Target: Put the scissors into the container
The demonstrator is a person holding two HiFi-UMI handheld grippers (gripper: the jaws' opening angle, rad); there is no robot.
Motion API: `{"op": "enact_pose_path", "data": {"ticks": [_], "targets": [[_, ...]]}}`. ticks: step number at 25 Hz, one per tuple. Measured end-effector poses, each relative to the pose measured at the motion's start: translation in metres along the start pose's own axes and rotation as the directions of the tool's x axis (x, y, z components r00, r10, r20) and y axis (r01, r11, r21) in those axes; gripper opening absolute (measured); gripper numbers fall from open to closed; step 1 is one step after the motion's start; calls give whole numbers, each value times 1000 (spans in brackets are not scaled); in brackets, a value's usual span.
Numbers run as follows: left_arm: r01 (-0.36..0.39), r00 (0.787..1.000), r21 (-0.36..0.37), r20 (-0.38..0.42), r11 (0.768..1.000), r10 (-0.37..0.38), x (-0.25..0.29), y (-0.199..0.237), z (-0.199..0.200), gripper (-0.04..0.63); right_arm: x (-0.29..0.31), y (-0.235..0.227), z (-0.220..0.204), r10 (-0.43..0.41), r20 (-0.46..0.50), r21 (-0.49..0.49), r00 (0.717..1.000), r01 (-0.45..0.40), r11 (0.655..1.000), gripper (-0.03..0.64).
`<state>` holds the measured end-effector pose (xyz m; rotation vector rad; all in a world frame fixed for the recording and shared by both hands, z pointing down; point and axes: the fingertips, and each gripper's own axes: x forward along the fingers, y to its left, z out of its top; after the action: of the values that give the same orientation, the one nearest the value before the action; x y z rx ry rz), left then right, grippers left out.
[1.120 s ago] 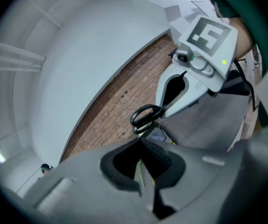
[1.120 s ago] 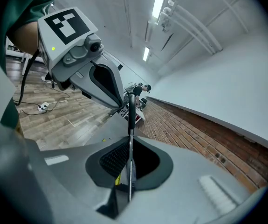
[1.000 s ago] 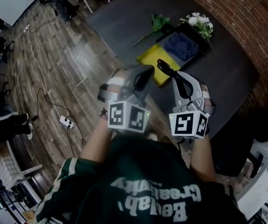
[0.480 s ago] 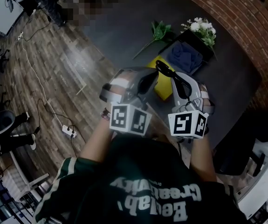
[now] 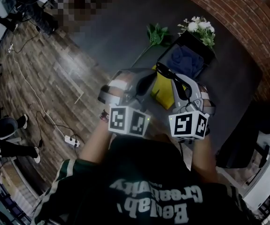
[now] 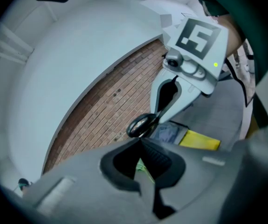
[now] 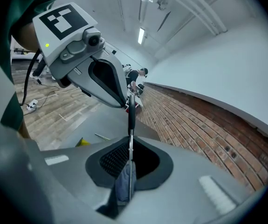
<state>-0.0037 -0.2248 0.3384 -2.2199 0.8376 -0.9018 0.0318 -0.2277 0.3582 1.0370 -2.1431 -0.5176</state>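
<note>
My right gripper [image 5: 178, 84] is shut on a pair of black-handled scissors [image 5: 166, 72]. They are held up in the air, handles pointing forward, at the near edge of the black container [image 5: 205, 50], which holds a blue cloth [image 5: 185, 60]. In the right gripper view the thin blade [image 7: 131, 125] stands edge-on between the pads. Beside it on the left, my left gripper [image 5: 145, 82] is shut with nothing in it. In the left gripper view, its closed tips [image 6: 141, 146] sit just below the scissors' handle loops [image 6: 140, 125].
A yellow flat thing [image 5: 162, 92] lies on the dark table [image 5: 116, 32] under the grippers. White flowers [image 5: 198, 26] and a green leafy stem [image 5: 155, 33] lie by the container. A brick wall [image 5: 247, 18] lies beyond the table, wooden floor with cables [image 5: 41, 93] to the left.
Both grippers and the scissors have edged forward, and the scissor handles are now closer to the container's near edge. Neither grip has changed.
</note>
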Motion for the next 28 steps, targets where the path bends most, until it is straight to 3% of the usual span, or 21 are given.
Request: {"op": "enact_pose_path", "data": {"ticks": [17, 28], "targets": [[110, 989, 60, 90, 992, -115, 29, 21, -38, 3, 47, -5, -2, -59, -119, 42, 991, 65, 997, 18], [146, 981, 43, 121, 988, -150, 41, 20, -47, 3, 58, -2, -23, -40, -186, 52, 982, 51, 997, 18]]}}
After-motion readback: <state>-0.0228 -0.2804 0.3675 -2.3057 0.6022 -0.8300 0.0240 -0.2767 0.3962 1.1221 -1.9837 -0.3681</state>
